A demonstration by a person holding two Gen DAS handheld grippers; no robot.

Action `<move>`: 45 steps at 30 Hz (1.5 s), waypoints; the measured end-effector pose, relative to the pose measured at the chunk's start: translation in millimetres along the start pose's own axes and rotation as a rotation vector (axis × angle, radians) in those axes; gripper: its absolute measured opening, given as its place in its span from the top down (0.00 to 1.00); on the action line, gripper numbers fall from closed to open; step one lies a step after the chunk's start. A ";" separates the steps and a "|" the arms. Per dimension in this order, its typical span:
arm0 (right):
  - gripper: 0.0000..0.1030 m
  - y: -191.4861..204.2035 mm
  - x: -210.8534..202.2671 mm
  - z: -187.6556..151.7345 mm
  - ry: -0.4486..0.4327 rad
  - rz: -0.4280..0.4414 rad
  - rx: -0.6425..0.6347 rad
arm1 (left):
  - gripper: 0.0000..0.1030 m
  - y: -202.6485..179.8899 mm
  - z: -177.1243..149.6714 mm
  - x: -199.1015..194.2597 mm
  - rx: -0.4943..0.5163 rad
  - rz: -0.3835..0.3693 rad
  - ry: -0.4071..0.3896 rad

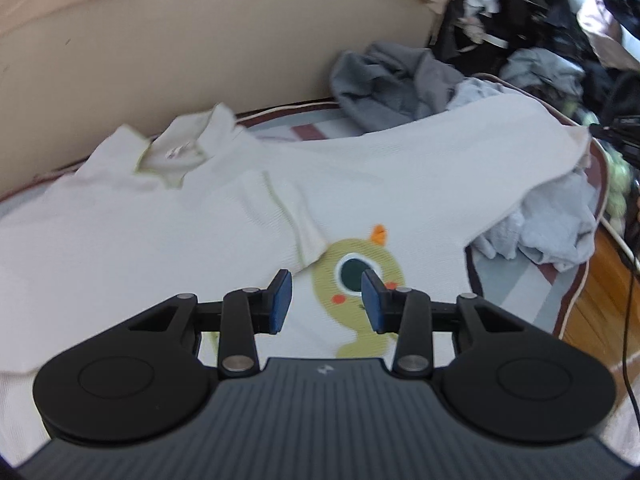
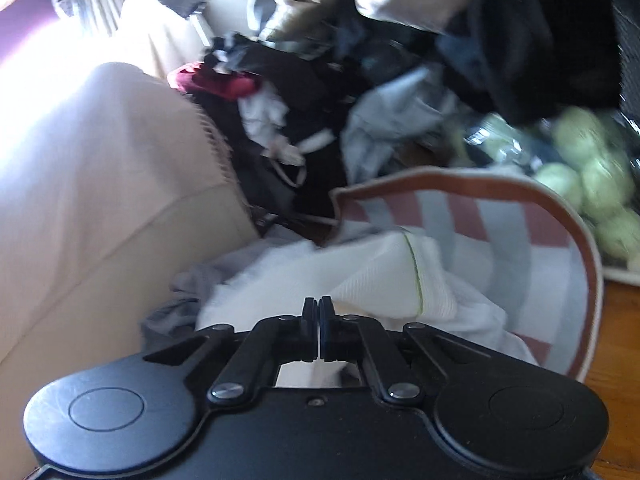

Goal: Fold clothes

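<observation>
Your left claw hangs released over the shirt, its blue pads parted with nothing between them. It sits above the duck print, which suggests you are keeping it free to pin or smooth the chest while the other side does the pulling.

The shirt is spread front-up across the striped mat, collar toward the sofa. It is a white, finely ribbed knit with thin green piping along the collar and sleeve hem. One sleeve is already laid inward across the chest, its cuff ending just beside the duck, so the fold looks partly made on that side. The far side rises off the mat in a taut ridge, draped over a soft pale blue garment; a crumpled grey garment lies behind, against the sofa.

Your right claw is clenched. White ribbed fabric sits right at its tip and more shows beneath the linkage, so I judge it is pinching the shirt's edge, though the contact itself is hidden behind the fingers. That grip would explain the lifted ridge: the cloth is held up so it can be carried over.

Past it, the mat's brown piped rim curves around grey, white and rust stripes. To the right sit blurred, rounded pale green objects on the wooden floor; I cannot tell what they are.
</observation>
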State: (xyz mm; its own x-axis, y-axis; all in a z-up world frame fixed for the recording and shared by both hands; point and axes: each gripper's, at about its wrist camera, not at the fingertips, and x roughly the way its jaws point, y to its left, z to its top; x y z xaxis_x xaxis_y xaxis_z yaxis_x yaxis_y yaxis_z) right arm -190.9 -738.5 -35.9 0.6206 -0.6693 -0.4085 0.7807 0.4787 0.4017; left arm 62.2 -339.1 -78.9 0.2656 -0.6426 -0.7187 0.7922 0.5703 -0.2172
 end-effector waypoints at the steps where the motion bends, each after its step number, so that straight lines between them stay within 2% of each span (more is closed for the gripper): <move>1: 0.97 10.3 -3.6 0.1 0.000 0.039 0.002 | 0.63 5.7 -0.1 -0.5 -0.015 0.003 -0.004; 5: 0.97 75.1 -22.9 -9.4 0.000 0.224 -0.060 | 0.63 28.0 2.1 -8.8 -0.061 0.010 -0.038; 10: 0.97 189.9 -46.2 -40.5 0.039 0.525 -0.200 | 0.63 59.0 5.7 -24.2 -0.067 0.042 -0.085; 12: 0.97 232.5 -53.2 -64.8 0.089 0.643 -0.264 | 0.63 72.9 4.5 -31.5 -0.063 0.063 -0.100; 14: 0.97 269.3 -55.3 -97.9 0.168 0.742 -0.313 | 0.63 93.1 -3.5 -38.8 -0.103 0.072 -0.118; 17: 0.97 314.6 -52.2 -159.8 0.278 0.817 -0.430 | 0.62 124.6 -17.6 -46.1 -0.166 0.090 -0.124; 20: 0.93 345.9 -36.7 -227.3 0.427 0.760 -0.615 | 0.62 154.9 -34.9 -47.3 -0.218 0.122 -0.086; 23: 0.92 339.5 -23.6 -264.1 0.534 0.701 -0.678 | 0.62 165.9 -50.5 -52.1 -0.183 0.148 -0.056; 24: 0.80 330.5 -22.9 -263.9 0.553 0.695 -0.675 | 0.62 169.1 -55.4 -53.6 -0.171 0.157 -0.047; 26: 0.66 309.8 -27.7 -260.1 0.555 0.675 -0.683 | 0.62 164.7 -55.7 -53.8 -0.124 0.168 -0.052; 27: 0.64 301.0 -32.9 -255.8 0.529 0.657 -0.710 | 0.62 162.2 -55.6 -53.8 -0.101 0.173 -0.055; 29: 0.63 284.7 -39.5 -248.6 0.497 0.608 -0.818 | 0.59 149.4 -48.2 -47.6 -0.040 0.162 -0.064; 32: 0.63 259.1 -38.7 -244.9 0.489 0.417 -0.986 | 0.59 128.1 -34.9 -34.5 0.044 0.130 -0.066; 34: 0.63 238.2 -32.8 -240.6 0.500 0.315 -1.022 | 0.59 109.8 -25.1 -22.9 0.092 0.106 -0.059; 36: 0.64 217.8 -26.8 -238.0 0.526 0.262 -1.024 | 0.59 91.9 -17.0 -8.2 0.126 0.103 -0.041; 39: 0.65 198.9 -19.0 -234.3 0.531 0.241 -1.039 | 0.59 69.4 -4.2 15.5 0.148 0.113 -0.023; 42: 0.65 191.4 -8.1 -232.2 0.536 0.218 -1.011 | 0.56 68.8 4.2 42.5 0.069 0.140 0.011; 45: 0.66 192.2 -0.9 -237.4 0.508 0.218 -1.006 | 0.56 77.3 -3.7 47.5 0.028 0.102 0.024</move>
State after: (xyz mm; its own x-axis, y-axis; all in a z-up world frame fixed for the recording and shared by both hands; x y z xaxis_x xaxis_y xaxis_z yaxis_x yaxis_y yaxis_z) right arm -24.0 -511.0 -152.9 0.5291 -0.3187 -0.7864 0.2157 0.9469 -0.2386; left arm 134.0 -323.7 -132.3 0.3322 -0.5695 -0.7519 0.7768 0.6173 -0.1243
